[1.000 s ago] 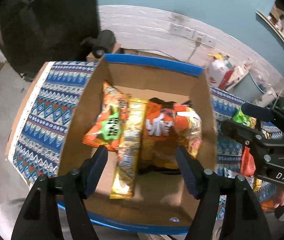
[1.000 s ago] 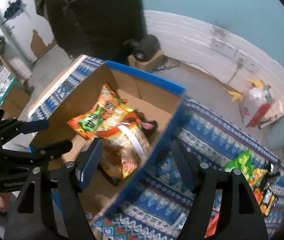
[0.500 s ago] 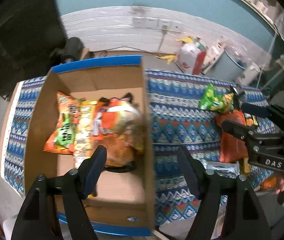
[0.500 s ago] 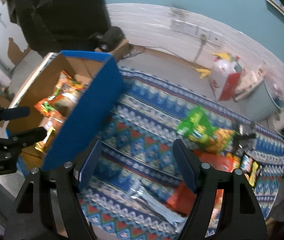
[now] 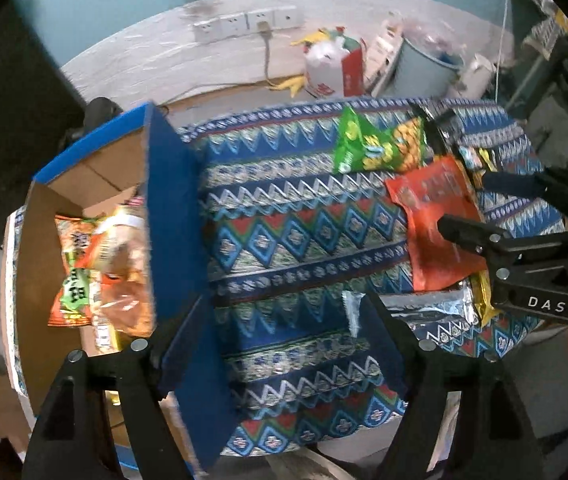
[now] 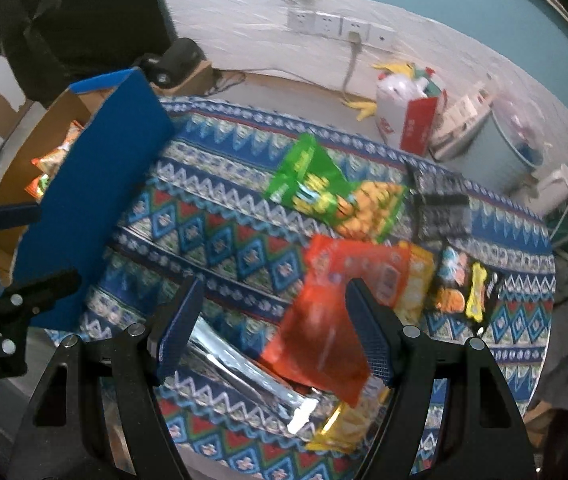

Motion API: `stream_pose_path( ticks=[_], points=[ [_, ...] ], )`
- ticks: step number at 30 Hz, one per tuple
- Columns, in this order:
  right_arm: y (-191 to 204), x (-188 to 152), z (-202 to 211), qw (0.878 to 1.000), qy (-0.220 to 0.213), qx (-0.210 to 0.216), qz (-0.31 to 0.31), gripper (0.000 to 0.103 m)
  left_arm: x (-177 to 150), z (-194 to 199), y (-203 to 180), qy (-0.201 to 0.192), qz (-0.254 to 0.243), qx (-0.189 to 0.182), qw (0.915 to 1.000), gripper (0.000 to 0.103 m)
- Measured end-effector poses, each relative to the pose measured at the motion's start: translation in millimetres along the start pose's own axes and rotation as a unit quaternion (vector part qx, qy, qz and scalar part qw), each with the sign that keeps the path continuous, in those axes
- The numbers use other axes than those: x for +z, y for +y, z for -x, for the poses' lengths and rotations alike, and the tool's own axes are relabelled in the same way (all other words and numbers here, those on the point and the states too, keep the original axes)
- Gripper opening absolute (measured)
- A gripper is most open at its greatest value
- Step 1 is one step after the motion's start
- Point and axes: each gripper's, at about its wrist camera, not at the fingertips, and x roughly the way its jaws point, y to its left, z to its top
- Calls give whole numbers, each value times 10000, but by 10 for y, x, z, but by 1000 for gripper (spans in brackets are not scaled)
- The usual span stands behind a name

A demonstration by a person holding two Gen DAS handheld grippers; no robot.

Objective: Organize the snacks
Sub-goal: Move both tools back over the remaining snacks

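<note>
Left tongs point(image 5: 284, 332) gaping, jaws just widened, over patterned table point(image 5: 295, 240) — nothing gripped. Right tongs point(image 6: 274, 330) likewise apart, empty, above orange packet point(image 6: 323, 320). Box point(image 5: 172, 216) of snacks far left.

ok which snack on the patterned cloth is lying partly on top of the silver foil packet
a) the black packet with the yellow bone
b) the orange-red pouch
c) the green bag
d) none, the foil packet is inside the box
b: in the right wrist view the orange-red pouch overlaps the silver foil packet at its lower edge, while the green bag lies apart, farther back on the cloth.
</note>
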Motion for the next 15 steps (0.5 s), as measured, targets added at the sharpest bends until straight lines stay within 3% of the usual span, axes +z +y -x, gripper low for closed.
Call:
stream_pose_path(
  ticks=[15],
  points=[
    [-254, -498, -377, 9979, 570, -310, 86, 74, -192, -665, -449, 782, -187, 274, 9964, 80]
  ],
)
